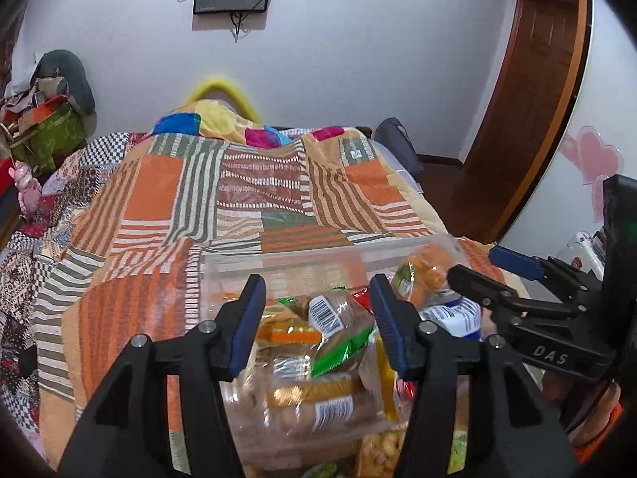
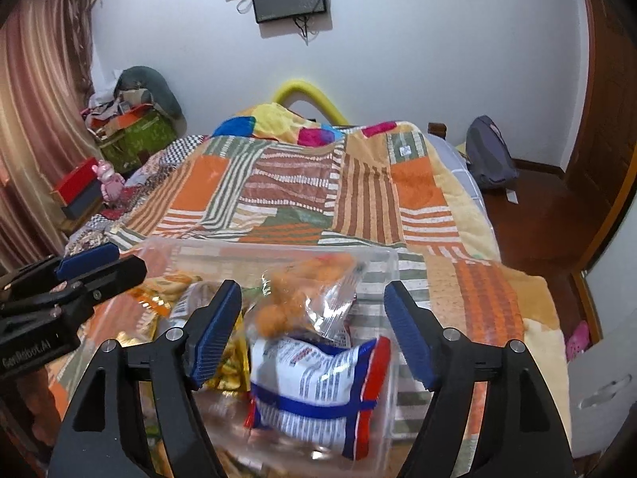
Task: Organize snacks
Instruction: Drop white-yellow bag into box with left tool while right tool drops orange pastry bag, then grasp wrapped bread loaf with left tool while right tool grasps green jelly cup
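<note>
A clear plastic bin (image 1: 278, 261) full of snack packs sits on the patchwork bed; it also shows in the right wrist view (image 2: 207, 249). My left gripper (image 1: 316, 318) is open above clear packs of brown biscuits (image 1: 338, 318). My right gripper (image 2: 312, 326) is open above a white, blue and red snack bag (image 2: 318, 378) and a clear bag of orange puffs (image 2: 294, 294). Each gripper shows in the other's view: the right one (image 1: 477, 267) at the bin's right side, the left one (image 2: 99, 263) at its left side. Neither holds anything.
The patchwork quilt (image 1: 254, 191) covers the bed beyond the bin. Boxes and clutter (image 1: 43, 127) stand at the far left by a curtain (image 2: 36, 119). A backpack (image 2: 489, 155) leans on the floor at the bed's right, near a wooden door (image 1: 529, 91).
</note>
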`<action>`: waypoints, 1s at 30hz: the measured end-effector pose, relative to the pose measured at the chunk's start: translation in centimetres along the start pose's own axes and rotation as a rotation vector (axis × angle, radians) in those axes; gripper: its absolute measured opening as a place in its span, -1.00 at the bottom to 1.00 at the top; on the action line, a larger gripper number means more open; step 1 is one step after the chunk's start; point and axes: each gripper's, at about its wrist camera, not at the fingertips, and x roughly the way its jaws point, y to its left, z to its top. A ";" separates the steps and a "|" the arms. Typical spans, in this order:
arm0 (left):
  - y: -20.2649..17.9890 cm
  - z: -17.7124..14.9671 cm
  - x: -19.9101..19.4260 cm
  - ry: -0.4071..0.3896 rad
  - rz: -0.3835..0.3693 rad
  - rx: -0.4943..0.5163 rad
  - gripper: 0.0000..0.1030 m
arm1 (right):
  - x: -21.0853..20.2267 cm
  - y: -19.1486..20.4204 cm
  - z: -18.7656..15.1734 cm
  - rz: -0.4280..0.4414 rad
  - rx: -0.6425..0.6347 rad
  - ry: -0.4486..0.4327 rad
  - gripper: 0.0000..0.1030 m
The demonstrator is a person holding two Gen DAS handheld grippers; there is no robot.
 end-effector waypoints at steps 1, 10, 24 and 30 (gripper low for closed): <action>0.0 -0.1 -0.5 -0.004 0.002 0.002 0.12 | -0.3 0.1 -0.1 0.004 -0.002 -0.006 0.40; 1.7 -4.0 -4.2 0.026 0.029 0.024 0.21 | -3.9 0.6 -2.9 0.063 -0.038 -0.017 0.43; 4.1 -13.7 -3.2 0.216 0.016 -0.045 0.21 | -2.1 1.1 -9.9 0.120 0.010 0.149 0.43; 4.2 -16.9 -2.4 0.261 0.031 -0.039 0.22 | -0.1 1.6 -11.9 0.156 0.026 0.237 0.37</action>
